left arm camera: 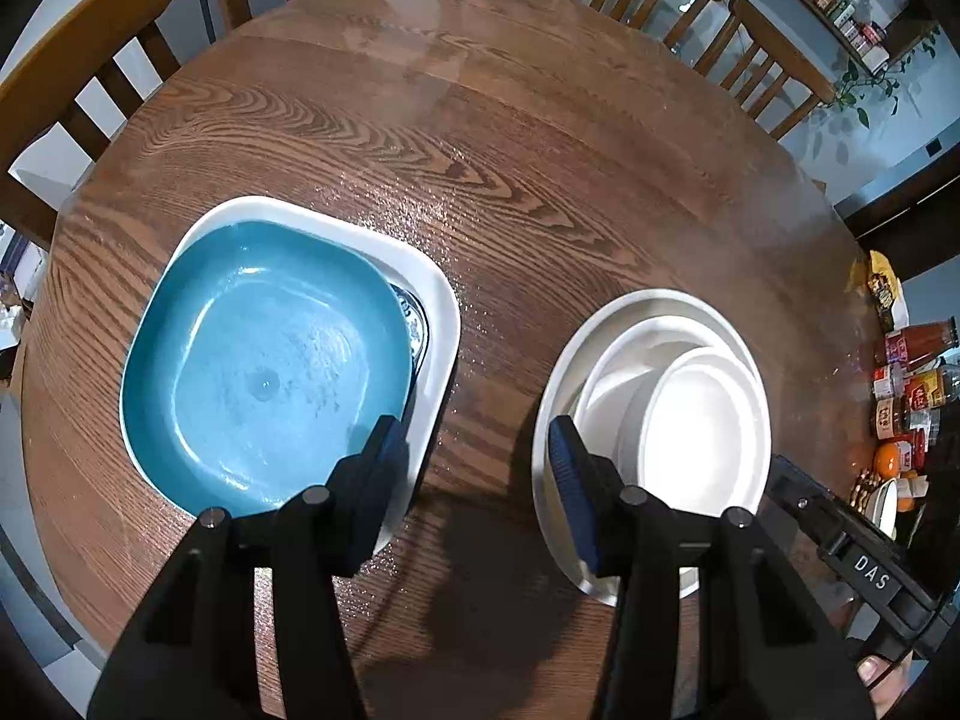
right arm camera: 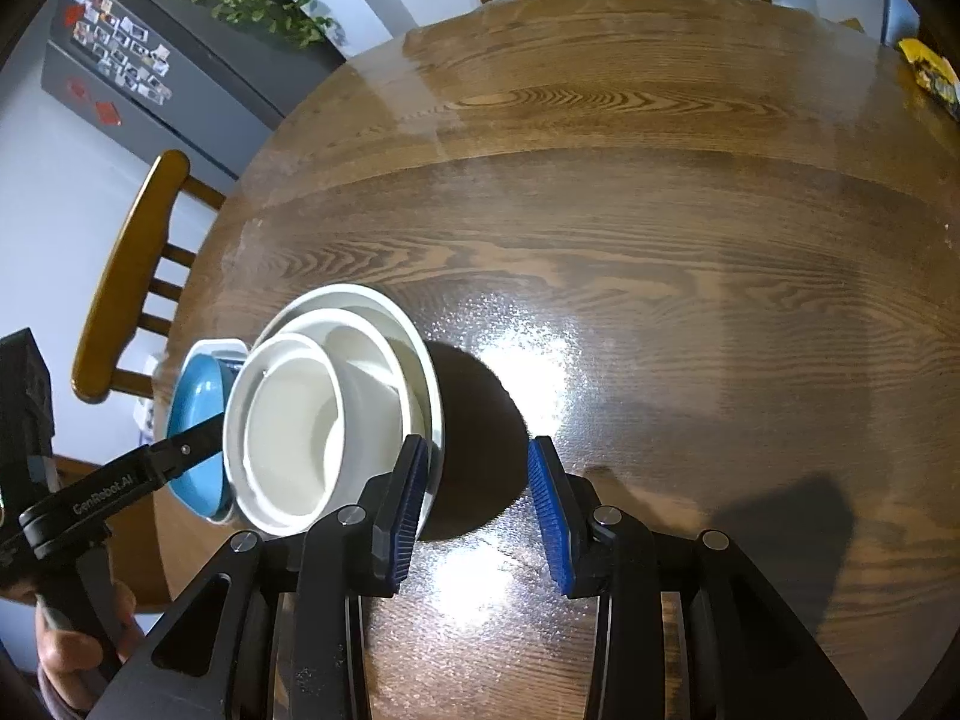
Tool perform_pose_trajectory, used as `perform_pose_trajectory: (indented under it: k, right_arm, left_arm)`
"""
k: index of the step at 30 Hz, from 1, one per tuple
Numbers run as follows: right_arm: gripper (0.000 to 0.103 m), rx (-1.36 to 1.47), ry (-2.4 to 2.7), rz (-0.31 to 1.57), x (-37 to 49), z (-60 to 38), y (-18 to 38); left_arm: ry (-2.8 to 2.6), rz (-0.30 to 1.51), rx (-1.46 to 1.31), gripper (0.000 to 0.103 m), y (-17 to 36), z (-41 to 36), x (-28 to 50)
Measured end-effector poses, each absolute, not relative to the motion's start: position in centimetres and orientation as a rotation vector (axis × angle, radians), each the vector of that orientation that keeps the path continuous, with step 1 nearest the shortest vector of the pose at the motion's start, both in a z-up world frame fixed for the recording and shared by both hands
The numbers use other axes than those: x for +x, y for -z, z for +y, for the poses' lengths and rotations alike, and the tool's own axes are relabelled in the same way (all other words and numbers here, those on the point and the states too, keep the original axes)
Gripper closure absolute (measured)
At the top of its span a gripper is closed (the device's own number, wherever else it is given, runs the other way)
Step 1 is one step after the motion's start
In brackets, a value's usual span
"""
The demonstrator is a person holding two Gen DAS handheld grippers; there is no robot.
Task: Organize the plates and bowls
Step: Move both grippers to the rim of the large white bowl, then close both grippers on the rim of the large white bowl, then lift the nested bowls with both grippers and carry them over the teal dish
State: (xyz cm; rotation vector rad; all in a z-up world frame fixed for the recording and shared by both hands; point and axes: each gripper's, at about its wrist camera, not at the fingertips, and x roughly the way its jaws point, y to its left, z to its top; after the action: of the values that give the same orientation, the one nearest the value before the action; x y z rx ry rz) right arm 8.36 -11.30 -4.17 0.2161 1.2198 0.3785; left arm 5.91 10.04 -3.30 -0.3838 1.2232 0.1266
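Note:
A blue square plate (left arm camera: 264, 360) lies on a white square plate (left arm camera: 441, 312), with a patterned plate's edge (left arm camera: 415, 324) showing between them. To their right stand three nested white bowls (left arm camera: 690, 414), largest outside. My left gripper (left arm camera: 474, 480) hovers open over bare wood between the two stacks, holding nothing. In the right wrist view my right gripper (right arm camera: 480, 504) is open just right of the white bowls (right arm camera: 312, 420), with only table between its fingers. The blue plate (right arm camera: 198, 414) sits behind the bowls there.
The round wooden table (left arm camera: 480, 138) is ringed by wooden chairs (left arm camera: 90, 66). Bottles and jars (left arm camera: 912, 378) crowd its right edge, beside a yellow packet (right arm camera: 930, 75). A person's hand (right arm camera: 66, 654) grips the left tool. A dark fridge (right arm camera: 150, 60) stands beyond.

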Motion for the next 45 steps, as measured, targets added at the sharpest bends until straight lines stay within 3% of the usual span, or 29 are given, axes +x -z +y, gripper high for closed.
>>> perform_pose_trajectory:
  k: [7, 11, 21, 27, 31, 45]
  right_arm:
    - [0.066, 0.232, -0.383, 1.244, 8.8, -11.3, 4.7]
    - [0.067, 0.252, -0.383, 1.258, 9.0, -11.1, 5.3]
    - [0.083, 0.315, -0.415, 1.254, 8.8, -10.8, 5.5]
    - [0.088, 0.345, -0.428, 1.245, 8.7, -10.7, 5.5]
    - [0.093, 0.368, -0.439, 1.231, 8.5, -10.8, 5.6]
    - [0.093, 0.381, -0.410, 1.216, 8.0, -10.8, 5.2]
  left_arm:
    - [-0.125, 1.244, -0.364, 0.058, 4.0, 9.5, 6.5]
    - [-0.111, 1.262, -0.374, 0.067, 4.4, 9.2, 6.9]
    - [-0.088, 1.268, -0.354, 0.091, 4.3, 8.1, 7.4]
    - [-0.082, 1.260, -0.379, 0.102, 4.3, 7.5, 7.6]
    - [-0.091, 1.245, -0.374, 0.102, 4.3, 7.3, 7.6]
    - [-0.105, 1.201, -0.302, 0.102, 4.1, 6.6, 6.9]
